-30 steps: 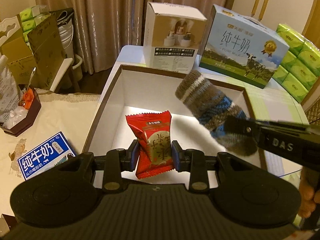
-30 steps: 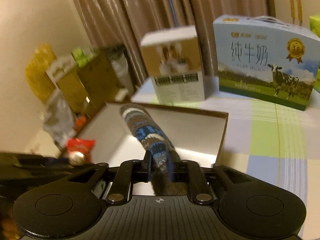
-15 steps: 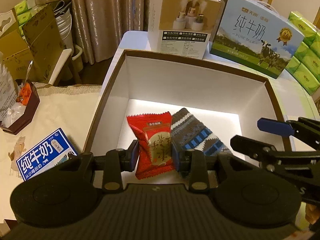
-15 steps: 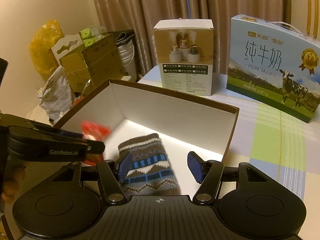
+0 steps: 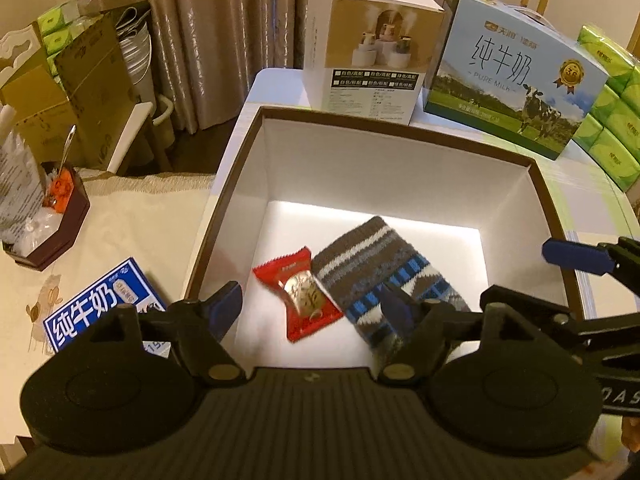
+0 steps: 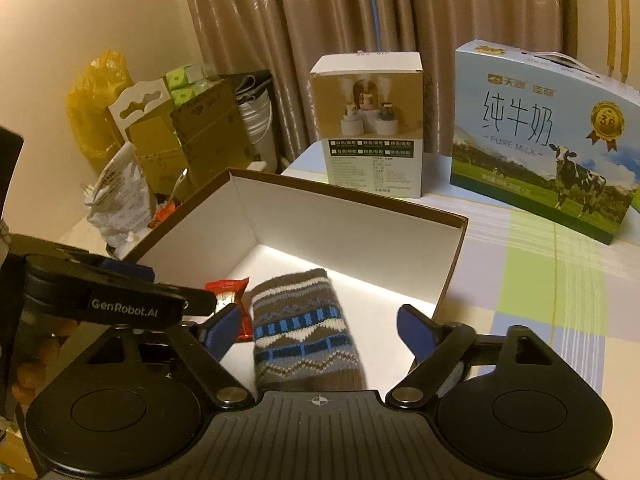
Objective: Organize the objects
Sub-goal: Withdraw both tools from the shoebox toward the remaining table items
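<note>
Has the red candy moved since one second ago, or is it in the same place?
Yes. The candy has dropped from the left gripper, now open, onto the floor of the box, beside the sock.

Home: curtains point(image 6: 320, 40), tissue packs point(image 5: 612, 92) (stacked).
</note>
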A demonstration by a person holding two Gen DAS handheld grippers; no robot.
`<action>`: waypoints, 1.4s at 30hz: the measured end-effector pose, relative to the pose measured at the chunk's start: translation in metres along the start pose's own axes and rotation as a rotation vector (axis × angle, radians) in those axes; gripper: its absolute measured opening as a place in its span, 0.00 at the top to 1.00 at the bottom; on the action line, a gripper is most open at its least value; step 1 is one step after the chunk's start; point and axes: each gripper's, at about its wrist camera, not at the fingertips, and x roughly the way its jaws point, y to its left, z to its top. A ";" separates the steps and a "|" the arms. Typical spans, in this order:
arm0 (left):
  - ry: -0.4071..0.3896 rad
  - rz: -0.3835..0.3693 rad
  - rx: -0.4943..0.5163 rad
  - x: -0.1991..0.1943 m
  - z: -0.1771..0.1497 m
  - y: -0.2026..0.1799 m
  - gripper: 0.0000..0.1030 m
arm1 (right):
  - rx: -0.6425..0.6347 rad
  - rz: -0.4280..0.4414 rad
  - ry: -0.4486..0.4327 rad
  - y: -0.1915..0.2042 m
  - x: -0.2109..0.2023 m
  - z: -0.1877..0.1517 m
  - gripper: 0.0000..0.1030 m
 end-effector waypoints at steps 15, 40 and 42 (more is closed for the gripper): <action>-0.077 -0.005 0.007 -0.061 -0.021 -0.005 0.14 | 0.058 0.014 -0.045 0.007 -0.044 -0.013 0.02; -0.100 -0.063 -0.010 -0.155 -0.101 -0.039 0.11 | 0.171 0.040 -0.091 0.016 -0.161 -0.070 0.02; -0.098 -0.069 -0.001 -0.160 -0.108 -0.044 0.11 | 0.175 0.037 -0.090 0.015 -0.168 -0.075 0.02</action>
